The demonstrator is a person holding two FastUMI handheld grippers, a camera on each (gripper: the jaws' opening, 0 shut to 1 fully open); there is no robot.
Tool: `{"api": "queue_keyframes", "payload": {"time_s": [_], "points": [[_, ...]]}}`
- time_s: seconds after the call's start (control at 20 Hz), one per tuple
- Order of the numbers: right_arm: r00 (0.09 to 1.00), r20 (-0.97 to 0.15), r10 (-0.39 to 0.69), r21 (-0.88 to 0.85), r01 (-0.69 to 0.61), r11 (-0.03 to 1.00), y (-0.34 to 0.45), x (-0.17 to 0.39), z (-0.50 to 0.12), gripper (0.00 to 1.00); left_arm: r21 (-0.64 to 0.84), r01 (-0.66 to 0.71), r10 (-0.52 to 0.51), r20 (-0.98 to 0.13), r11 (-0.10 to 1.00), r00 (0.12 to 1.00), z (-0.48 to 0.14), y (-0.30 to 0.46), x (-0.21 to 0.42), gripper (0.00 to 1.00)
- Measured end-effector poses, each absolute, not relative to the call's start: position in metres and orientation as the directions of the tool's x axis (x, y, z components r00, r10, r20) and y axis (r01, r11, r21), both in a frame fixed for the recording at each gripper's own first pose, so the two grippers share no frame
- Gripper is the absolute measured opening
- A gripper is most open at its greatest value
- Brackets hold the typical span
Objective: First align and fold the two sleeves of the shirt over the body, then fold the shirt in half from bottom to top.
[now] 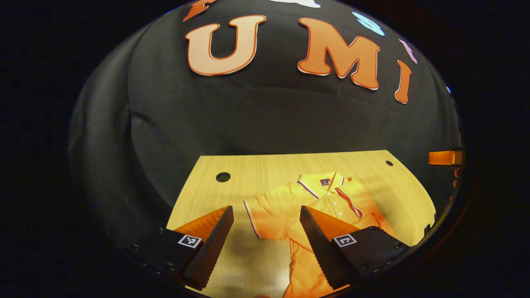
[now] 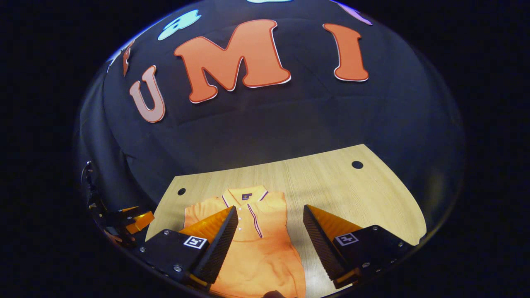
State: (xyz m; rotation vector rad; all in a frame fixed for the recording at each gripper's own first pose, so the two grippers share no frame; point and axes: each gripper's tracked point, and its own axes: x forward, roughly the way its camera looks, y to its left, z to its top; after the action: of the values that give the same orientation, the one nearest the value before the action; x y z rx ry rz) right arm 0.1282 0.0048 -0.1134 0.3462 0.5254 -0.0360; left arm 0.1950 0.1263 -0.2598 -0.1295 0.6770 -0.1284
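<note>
An orange polo shirt (image 1: 331, 198) lies flat on the wooden table (image 1: 269, 165), collar at the far end. One short sleeve (image 1: 265, 215) spreads out sideways on the table. In the right gripper view the shirt (image 2: 261, 248) has a straight edge on its right side, with no sleeve sticking out there. My left gripper (image 1: 267, 209) hovers open over the spread sleeve, holding nothing. Above the shirt's right edge and the bare wood beside it, my right gripper (image 2: 270, 209) also stands open. The left gripper (image 2: 132, 219) appears at the far left of the right gripper view.
The table (image 2: 352, 194) has round cable holes (image 1: 222, 177) (image 2: 357, 164) near its far corners. Black cloth walls the booth behind it. Part of the right gripper (image 1: 445, 158) pokes in at the right edge of the left gripper view.
</note>
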Motion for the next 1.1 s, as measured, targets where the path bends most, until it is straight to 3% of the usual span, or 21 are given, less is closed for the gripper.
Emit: {"api": "queue_keyframes", "payload": {"time_s": [0.05, 0.35, 0.65, 1.1], "points": [[0.876, -0.483, 0.021, 0.305, 0.146, 0.941, 0.004, 0.121, -0.109, 0.97, -0.178, 0.082, -0.179, -0.636, 0.981, 0.75, -0.27, 0.127, 0.201, 1.0], [0.898, -0.428, -0.104, 0.239, 0.224, 0.945, -0.003, 0.082, -0.075, 0.98, -0.243, 0.071, -0.239, -0.788, 0.968, 0.568, -0.333, 0.125, 0.228, 0.97], [0.934, -0.303, -0.187, 0.186, 0.251, 0.95, -0.022, 0.06, -0.015, 0.98, -0.224, 0.087, -0.239, -0.864, 0.971, 0.443, -0.38, 0.115, 0.252, 0.97], [0.93, -0.202, -0.306, 0.151, 0.339, 0.929, -0.033, 0.011, 0.033, 0.98, -0.234, 0.022, -0.234, -0.947, 0.972, 0.218, -0.438, 0.117, 0.266, 0.97]]}}
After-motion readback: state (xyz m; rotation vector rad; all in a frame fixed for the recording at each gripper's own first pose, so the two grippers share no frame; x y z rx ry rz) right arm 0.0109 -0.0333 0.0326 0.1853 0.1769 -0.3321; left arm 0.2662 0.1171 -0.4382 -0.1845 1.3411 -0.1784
